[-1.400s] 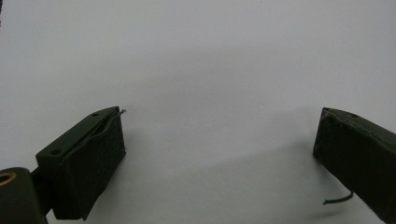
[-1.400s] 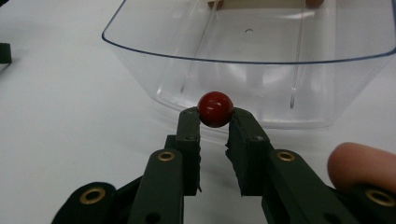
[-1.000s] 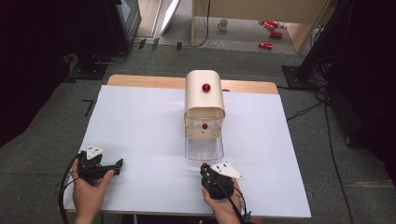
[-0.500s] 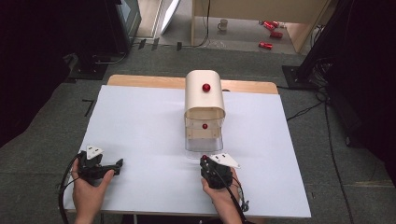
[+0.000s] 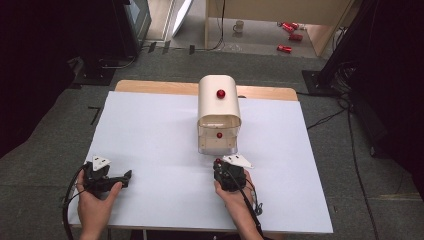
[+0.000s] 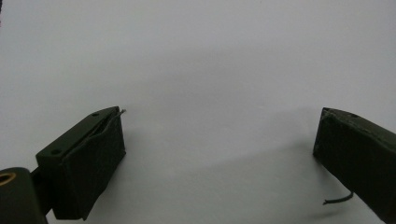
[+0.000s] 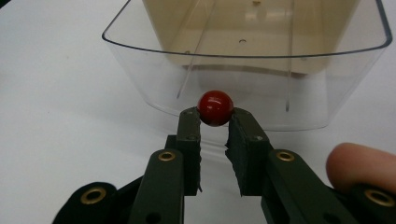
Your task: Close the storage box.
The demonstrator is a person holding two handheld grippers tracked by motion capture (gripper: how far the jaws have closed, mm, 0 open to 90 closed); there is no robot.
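High view first, and we start big: the table [image 5: 150, 130] under its white sheet, with the cream box [image 5: 218, 107] standing at the middle, a red knob [image 5: 220, 93] on its top and a clear drawer [image 5: 218, 142] at its near end; right up against that drawer sits the right gripper [image 5: 218, 163], the hand behind it low on the sheet, forearm coming in from the bottom edge. Right gripper view gives us the grip: jaws nearly together, pinching the drawer's small red knob [image 7: 215, 108] at their tips. We judge the step to be working this drawer by its knob; whichever way it goes next, the move wants a straight, level line along the drawer's run. Off at the near left corner, the left gripper [image 5: 125, 176] rests on the sheet, jaws wide apart and empty.
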